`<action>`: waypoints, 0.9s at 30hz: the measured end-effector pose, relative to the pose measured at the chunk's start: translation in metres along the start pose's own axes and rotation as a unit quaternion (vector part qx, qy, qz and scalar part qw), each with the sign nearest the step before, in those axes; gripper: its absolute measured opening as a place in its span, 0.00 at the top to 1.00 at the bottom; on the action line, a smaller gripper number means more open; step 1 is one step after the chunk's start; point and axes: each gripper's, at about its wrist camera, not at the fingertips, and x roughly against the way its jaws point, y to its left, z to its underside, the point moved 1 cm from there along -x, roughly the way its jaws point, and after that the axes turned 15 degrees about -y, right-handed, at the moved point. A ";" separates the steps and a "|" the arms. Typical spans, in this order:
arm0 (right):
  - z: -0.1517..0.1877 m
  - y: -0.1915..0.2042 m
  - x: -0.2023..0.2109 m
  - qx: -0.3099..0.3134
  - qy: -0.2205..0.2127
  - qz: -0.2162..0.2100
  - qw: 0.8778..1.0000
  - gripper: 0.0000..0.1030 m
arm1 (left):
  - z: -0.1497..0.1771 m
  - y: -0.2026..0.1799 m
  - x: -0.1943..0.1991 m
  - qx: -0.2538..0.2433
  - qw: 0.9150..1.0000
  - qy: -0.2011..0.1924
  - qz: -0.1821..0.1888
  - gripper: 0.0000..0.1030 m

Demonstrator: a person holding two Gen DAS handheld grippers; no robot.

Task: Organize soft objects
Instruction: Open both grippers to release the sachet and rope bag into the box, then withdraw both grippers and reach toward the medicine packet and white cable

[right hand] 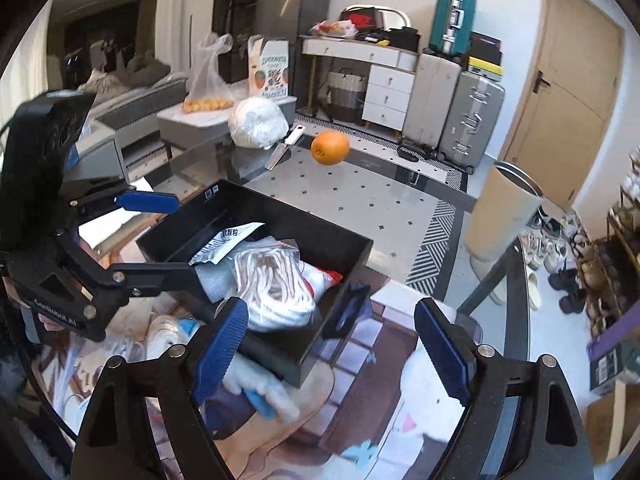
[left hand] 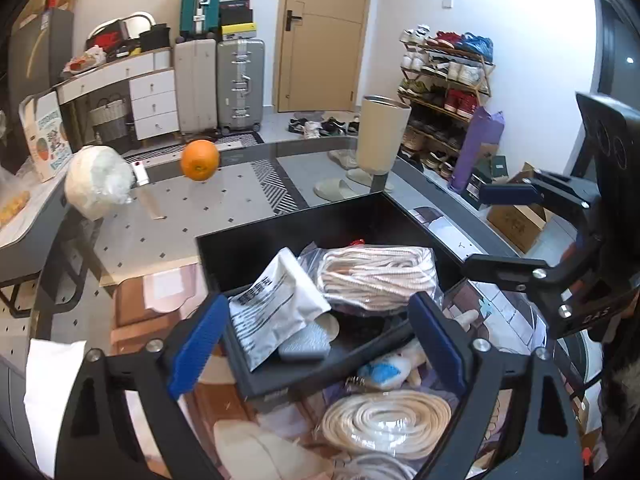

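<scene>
Over the glass-topped table [left hand: 248,184], I hold both tools above a shallow black rectangular plastic tray [left hand: 280,240] already carrying a bagged bundle of white braided rope [left hand: 376,272], a white printed foil pouch [left hand: 276,304] and a small grey ribbed pad [left hand: 304,344]. My left gripper [left hand: 316,336] hangs with its blue-padded jaws spread wide and nothing between them, straddling the tray's near corner; my right gripper [right hand: 336,348] is likewise spread and empty, just off the tray's other end. Still outside the tray, on the table close to me, lie a flat coil of cream rope in clear wrap [left hand: 384,420] and a small white-and-blue plush toy [left hand: 388,372]; what sits under the right tool's left finger looks like that same toy, though blur makes it hard to be sure. The next pick is best made low and square on, pinching the toy across its middle, or the coil through its wrap, then lifting clear of the tray wall before releasing it in the open space on the tray floor.
</scene>
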 end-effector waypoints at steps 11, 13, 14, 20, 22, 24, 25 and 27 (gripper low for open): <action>0.026 0.016 0.044 -0.066 -0.032 -0.009 0.997 0.01 | 0.020 0.006 0.045 0.016 0.999 -0.036 -0.036 0.00; 0.029 0.021 0.052 -0.068 -0.039 -0.013 0.997 0.01 | 0.027 0.005 0.053 0.018 0.998 -0.038 -0.043 0.00; 0.030 0.023 0.056 -0.068 -0.042 -0.014 0.997 0.01 | 0.029 0.004 0.057 0.017 0.998 -0.038 -0.044 0.00; 0.037 0.035 0.081 -0.066 -0.056 -0.024 0.996 0.01 | 0.048 -0.002 0.077 0.015 0.998 -0.033 -0.054 0.00; 0.040 0.040 0.089 -0.063 -0.061 -0.026 0.996 0.01 | 0.053 -0.005 0.083 0.014 0.998 -0.032 -0.053 0.00; 0.042 0.044 0.095 -0.061 -0.064 -0.025 0.996 0.01 | 0.057 -0.009 0.088 0.011 0.998 -0.033 -0.053 0.00; 0.043 0.046 0.098 -0.059 -0.064 -0.024 0.996 0.01 | 0.059 -0.011 0.091 0.009 0.998 -0.034 -0.055 0.00; 0.045 0.049 0.104 -0.058 -0.065 -0.025 0.996 0.01 | 0.061 -0.016 0.097 0.005 0.998 -0.039 -0.059 0.00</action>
